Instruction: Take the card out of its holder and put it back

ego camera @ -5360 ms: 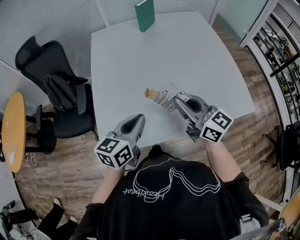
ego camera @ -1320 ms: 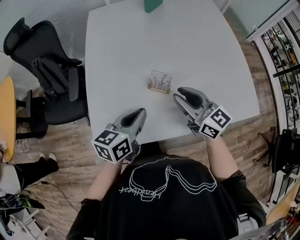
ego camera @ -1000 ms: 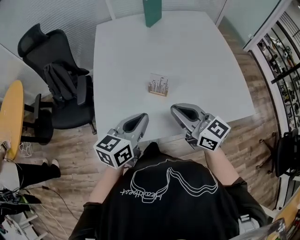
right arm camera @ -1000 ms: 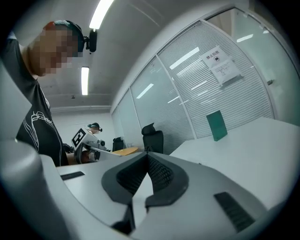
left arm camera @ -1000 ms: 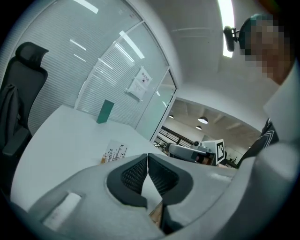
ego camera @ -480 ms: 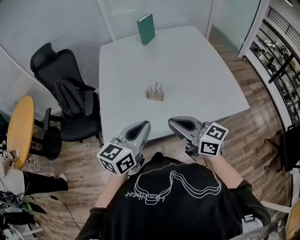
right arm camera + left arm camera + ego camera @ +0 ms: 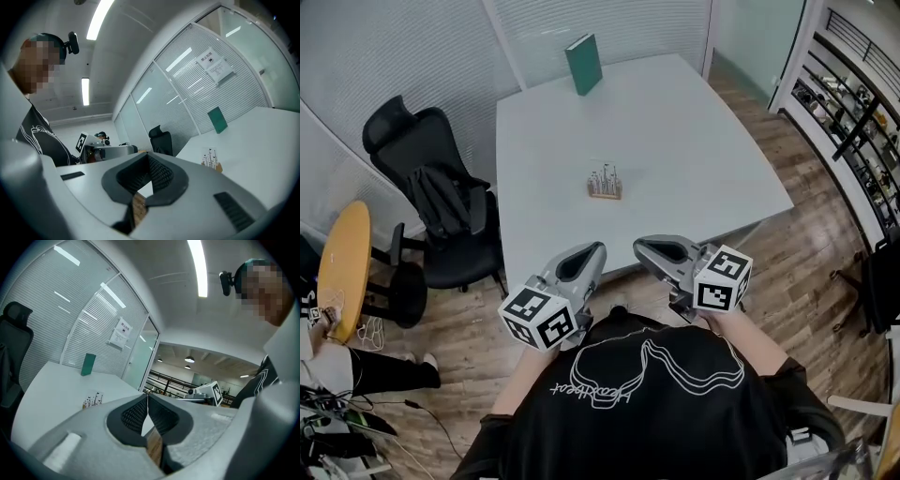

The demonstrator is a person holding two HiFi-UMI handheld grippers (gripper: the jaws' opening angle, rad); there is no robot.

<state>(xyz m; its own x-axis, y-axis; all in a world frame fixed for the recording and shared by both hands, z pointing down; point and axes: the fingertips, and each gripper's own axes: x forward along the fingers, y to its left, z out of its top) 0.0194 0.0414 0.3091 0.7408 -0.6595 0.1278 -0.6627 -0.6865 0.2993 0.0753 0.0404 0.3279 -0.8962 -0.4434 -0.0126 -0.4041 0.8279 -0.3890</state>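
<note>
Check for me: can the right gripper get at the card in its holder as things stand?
Probably yes. Only bare table lies between the right gripper and the card upright in its holder. But the gripper hangs back at the table's near edge, fingers shut, so it must advance and open first.

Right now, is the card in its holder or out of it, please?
In. The card stands upright in the holder on the table; the left gripper and right gripper are shut, empty, away from it.
</note>
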